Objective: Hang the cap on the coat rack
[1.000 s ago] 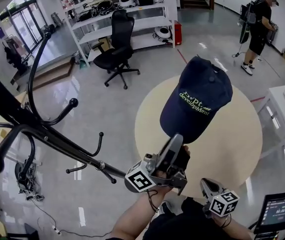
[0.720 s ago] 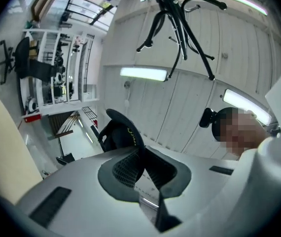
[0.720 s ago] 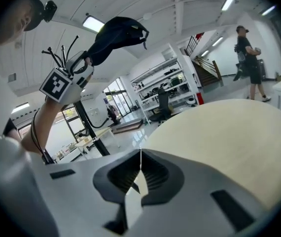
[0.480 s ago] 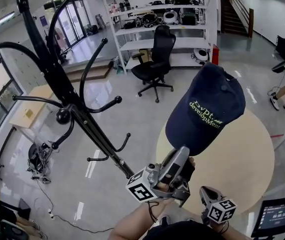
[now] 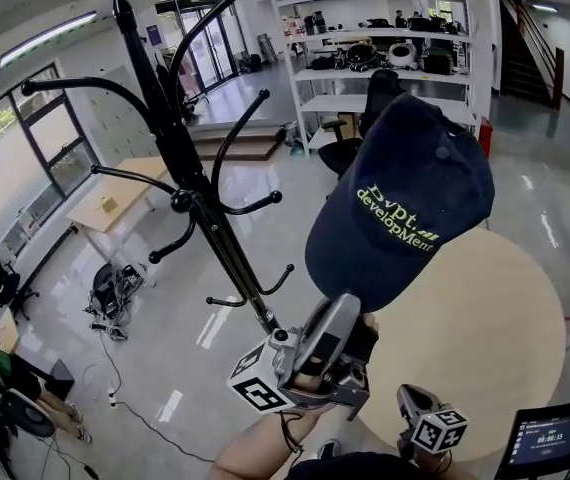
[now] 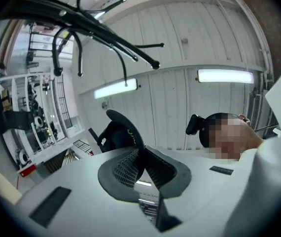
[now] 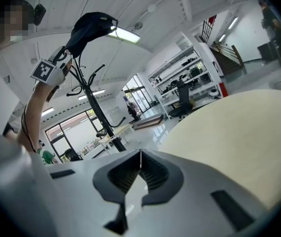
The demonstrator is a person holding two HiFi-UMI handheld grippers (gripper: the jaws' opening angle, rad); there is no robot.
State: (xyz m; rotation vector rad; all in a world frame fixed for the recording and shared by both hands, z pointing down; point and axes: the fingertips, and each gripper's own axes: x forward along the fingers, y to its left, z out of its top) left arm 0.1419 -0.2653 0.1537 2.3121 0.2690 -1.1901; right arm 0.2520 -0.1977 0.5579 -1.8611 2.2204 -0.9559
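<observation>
Cap writing: I read lime-green lettering on the navy cap (image 5: 405, 208); the lower line says "developMent", the upper line I can't make out for sure
Other print: the small screen (image 5: 550, 438) at lower right shows digits too small for me to read; the cubes on both claws carry black-and-white square markers
Cap position: raised in the air to the right of the coat rack (image 5: 200, 203), crown up, brim down, apart from every hook
Left claw (image 5: 348, 308): clamped on the cap's brim; in its own view the dark brim edge stands pinched between the ribbed pads
Right claw (image 5: 410, 400): low beside my body, pads together with nothing between them
Nearest hook: a curved arm with a knob end (image 5: 275, 198) points toward the cap, with open air between them
Rack: black pole with many curved arms, leaning across the left half of the head view
Behind the cap: its crown hides part of the black office chair (image 5: 380, 93) and the white shelves (image 5: 385, 68) full of gear
Around: round beige top (image 5: 485, 348) below the cap, wooden desk (image 5: 115, 203) by the windows, stairs (image 5: 525, 58) at far right
</observation>
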